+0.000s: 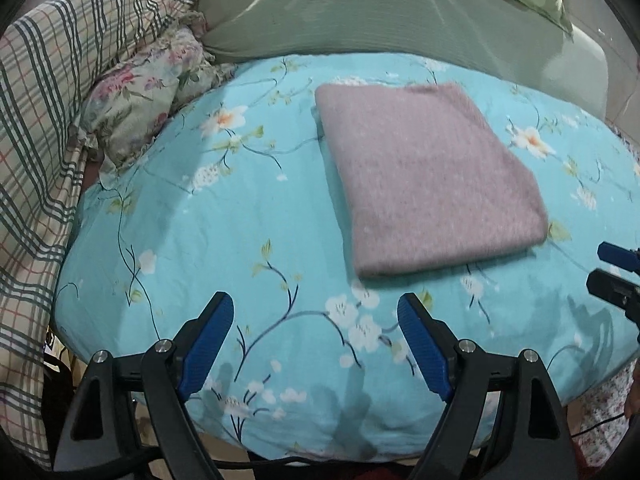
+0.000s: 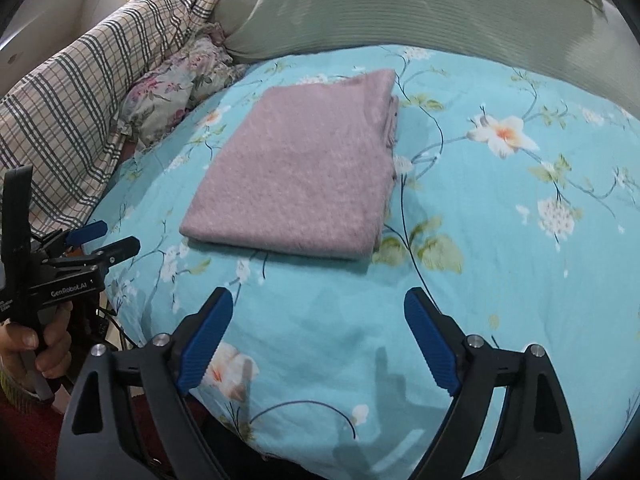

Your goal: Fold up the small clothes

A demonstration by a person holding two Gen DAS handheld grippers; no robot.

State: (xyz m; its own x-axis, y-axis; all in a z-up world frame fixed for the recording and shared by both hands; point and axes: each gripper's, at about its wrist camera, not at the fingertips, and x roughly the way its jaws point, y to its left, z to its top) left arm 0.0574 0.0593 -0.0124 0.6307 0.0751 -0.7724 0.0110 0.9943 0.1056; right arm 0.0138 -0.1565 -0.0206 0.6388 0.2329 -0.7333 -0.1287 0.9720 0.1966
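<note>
Mauve folded garment (image 1: 428, 176) on floral bedsheet (image 1: 224, 220)

One folded mauve knitted garment (image 1: 430, 178) lies at about one o'clock in the left wrist view and at eleven o'clock in the right wrist view (image 2: 298, 178). One turquoise bedsheet printed with white blossoms (image 1: 240, 240) spreads beneath it. One pale green ribbed pillow (image 1: 360, 12) sits at twelve o'clock. One cream quilt with dark plaid lines (image 1: 48, 112) lies at nine to ten o'clock, and one crumpled cloth with pink flower print (image 1: 148, 96) at ten o'clock. Two black grippers with blue ribbed pads show: the left gripper (image 1: 316, 320) and the right gripper (image 2: 320, 316), each with two fingers spread apart.
</note>
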